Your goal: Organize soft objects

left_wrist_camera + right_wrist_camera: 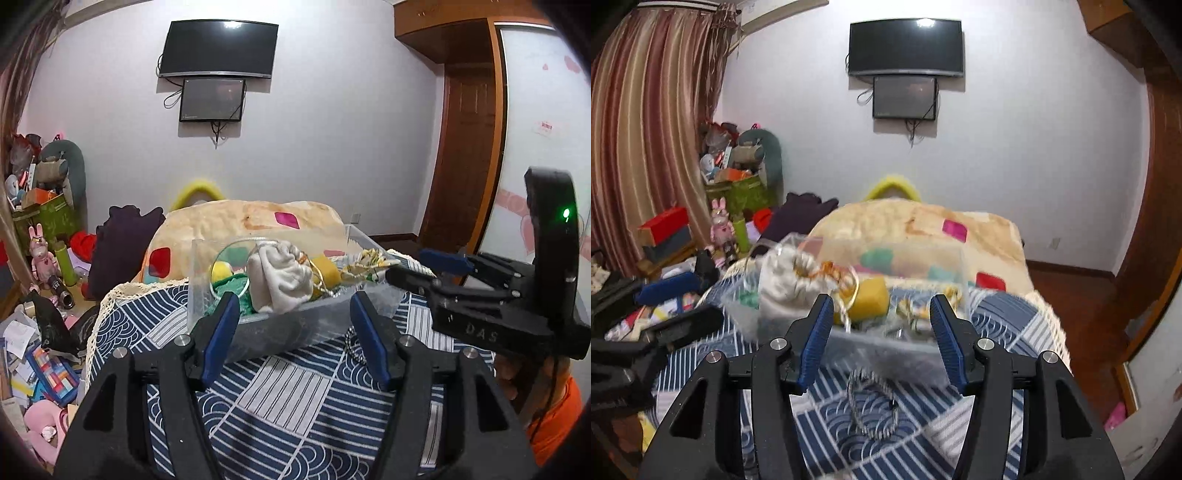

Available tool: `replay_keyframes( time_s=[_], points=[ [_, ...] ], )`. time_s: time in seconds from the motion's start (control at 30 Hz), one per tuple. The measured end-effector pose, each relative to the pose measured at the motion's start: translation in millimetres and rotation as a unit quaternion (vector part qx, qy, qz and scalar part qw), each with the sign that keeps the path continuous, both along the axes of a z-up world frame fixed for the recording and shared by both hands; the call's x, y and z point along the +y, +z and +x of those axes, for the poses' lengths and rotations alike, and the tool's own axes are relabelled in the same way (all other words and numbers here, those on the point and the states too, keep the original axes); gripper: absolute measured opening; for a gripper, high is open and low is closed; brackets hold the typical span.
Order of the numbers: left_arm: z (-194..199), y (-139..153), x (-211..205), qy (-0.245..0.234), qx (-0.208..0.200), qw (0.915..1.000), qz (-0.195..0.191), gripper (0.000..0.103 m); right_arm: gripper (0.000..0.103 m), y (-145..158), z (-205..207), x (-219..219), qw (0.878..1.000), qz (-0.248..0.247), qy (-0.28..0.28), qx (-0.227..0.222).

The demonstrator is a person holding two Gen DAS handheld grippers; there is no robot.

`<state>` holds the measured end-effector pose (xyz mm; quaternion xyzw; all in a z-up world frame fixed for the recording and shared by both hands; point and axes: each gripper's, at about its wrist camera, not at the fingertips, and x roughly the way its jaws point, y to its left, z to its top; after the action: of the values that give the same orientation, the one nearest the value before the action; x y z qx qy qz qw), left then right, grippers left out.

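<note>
Clear plastic bin [295, 314] of soft things

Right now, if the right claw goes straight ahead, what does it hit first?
Probably the near wall of the clear bin, just ahead of the open right claw. The yellow sponge and white cloth sit behind it. Depth is blurred, so unsure.

Home bedroom, wall-mounted TV [219, 48], striped curtains [650, 122], wooden wardrobe [469, 122], floor clutter [33, 354]
</note>
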<state>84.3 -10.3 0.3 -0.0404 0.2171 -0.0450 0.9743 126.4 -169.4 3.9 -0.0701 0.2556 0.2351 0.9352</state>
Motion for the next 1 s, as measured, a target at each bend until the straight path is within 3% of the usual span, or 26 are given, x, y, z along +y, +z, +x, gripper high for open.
replay_keyframes(
  time_s=[0.13,0.37,0.43,0.5,0.57,0.67,0.87,1.0],
  points=[
    [-6,-10,1,-0.001,0.006,1.0000,-0.005,0.066,0.056,-25,-2,-5,0.999,-0.014,0.020,0.041],
    [-7,-27,6,0.002,0.025,0.9994,-0.024,0.066,0.056,-85,15,-2,0.988,-0.069,0.030,0.133],
    [-6,-31,7,0.004,0.027,0.9993,-0.026,0.066,0.052,-94,22,-1,0.985,-0.072,0.029,0.152],
    [-7,-34,8,0.005,0.028,0.9992,-0.029,0.066,0.045,-95,23,0,0.986,-0.077,0.027,0.147],
    [-8,-35,9,0.006,0.030,0.9989,-0.036,0.066,0.026,-94,21,2,0.986,-0.080,0.032,0.141],
    [-9,-36,12,0.007,0.029,0.9986,-0.043,0.066,0.013,-95,16,4,0.988,-0.084,0.024,0.130],
    [-13,-34,16,0.011,0.021,0.9984,-0.052,0.066,0.011,-79,2,5,0.992,-0.073,0.024,0.103],
    [-16,-31,19,0.012,0.016,0.9980,-0.060,0.066,0.011,-54,-6,5,0.996,-0.053,0.028,0.067]
  ],
)
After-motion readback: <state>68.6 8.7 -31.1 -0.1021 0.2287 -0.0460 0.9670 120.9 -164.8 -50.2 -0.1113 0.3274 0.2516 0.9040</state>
